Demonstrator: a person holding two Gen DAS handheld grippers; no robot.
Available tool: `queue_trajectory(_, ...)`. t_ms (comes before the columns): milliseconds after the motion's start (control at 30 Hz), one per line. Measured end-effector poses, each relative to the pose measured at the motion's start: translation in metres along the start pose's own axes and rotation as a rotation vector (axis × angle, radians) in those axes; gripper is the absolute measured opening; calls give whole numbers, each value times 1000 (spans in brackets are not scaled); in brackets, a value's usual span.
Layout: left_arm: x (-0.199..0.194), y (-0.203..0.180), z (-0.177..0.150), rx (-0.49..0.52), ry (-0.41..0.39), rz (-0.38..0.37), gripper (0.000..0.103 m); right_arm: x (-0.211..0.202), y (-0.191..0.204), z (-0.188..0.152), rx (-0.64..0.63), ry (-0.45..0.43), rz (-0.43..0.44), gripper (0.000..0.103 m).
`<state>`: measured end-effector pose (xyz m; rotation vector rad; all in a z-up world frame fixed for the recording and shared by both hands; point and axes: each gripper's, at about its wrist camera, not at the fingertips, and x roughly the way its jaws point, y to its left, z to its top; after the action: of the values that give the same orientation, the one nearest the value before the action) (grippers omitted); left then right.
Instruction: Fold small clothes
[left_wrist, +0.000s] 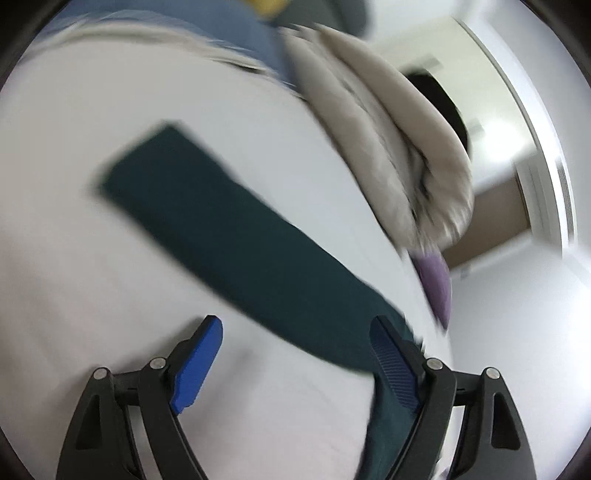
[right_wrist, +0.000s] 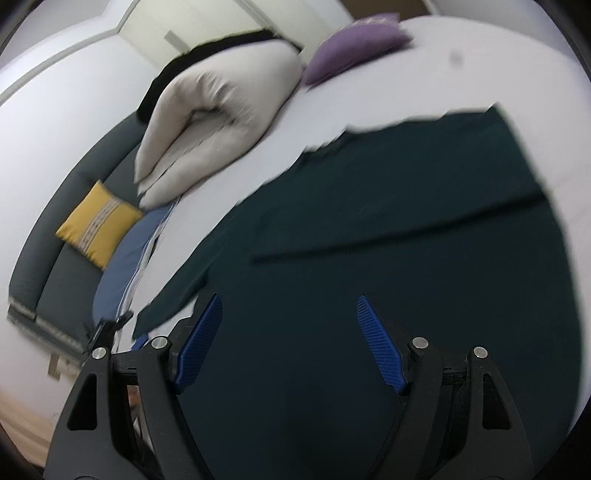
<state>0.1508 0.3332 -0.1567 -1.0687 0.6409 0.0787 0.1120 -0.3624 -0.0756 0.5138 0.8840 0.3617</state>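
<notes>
the dark green garment (right_wrist: 388, 236) lies spread on the white bed sheet (right_wrist: 480, 66), filling the centre and lower part of the right wrist view; a fold line crosses it from centre left to the right edge. in the left wrist view a long strip of the same garment (left_wrist: 229, 229) runs from the centre left down to the lower right of the frame.

the right gripper (right_wrist: 290, 325) has its blue fingers (right_wrist: 376, 343) wide apart, holding nothing, poised over the cloth near the bottom of the frame; whether the tips touch the fabric cannot be told. the left gripper (left_wrist: 295, 350) is also spread wide and grips nothing; its right-hand finger (left_wrist: 395, 362) overlaps the garment's edge at lower right, its other finger over bare sheet.

both views are motion-blurred and tilted. a folded beige duvet (right_wrist: 218, 122) sits at the upper left of centre on the bed, a purple cushion (right_wrist: 354, 44) at the top, a yellow cushion (right_wrist: 98, 225) on a dark sofa (right_wrist: 55, 258) at the left, with a blue cloth (right_wrist: 122, 266) beside it.
</notes>
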Motion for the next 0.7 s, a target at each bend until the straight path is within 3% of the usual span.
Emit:
queue_trajectory(133, -6, 32, 16, -174, -45, -77, 83, 12, 24, -30, 0, 42, 25, 75)
queue_trajectory(400, -3, 59, 37, -463, -183, -91, 83, 9, 41, -47, -6, 32, 20, 75)
queue_trajectory(467, 0, 61, 39, -488, -205, -102, 81, 5, 35, -43, -1, 30, 21, 75)
queue_trajectory(567, 9, 68, 48, -506, -183, -104, 50, 4, 24, -36, 11, 28, 24, 75)
queue_trajectory(633, 15, 78, 49, -544, -152, -123, 20, 3, 17, -36, 26, 25, 32, 75)
queue_trajectory(700, 14, 83, 47, -549, -142, -106, 8, -1, 10, -38, 38, 18, 35, 75)
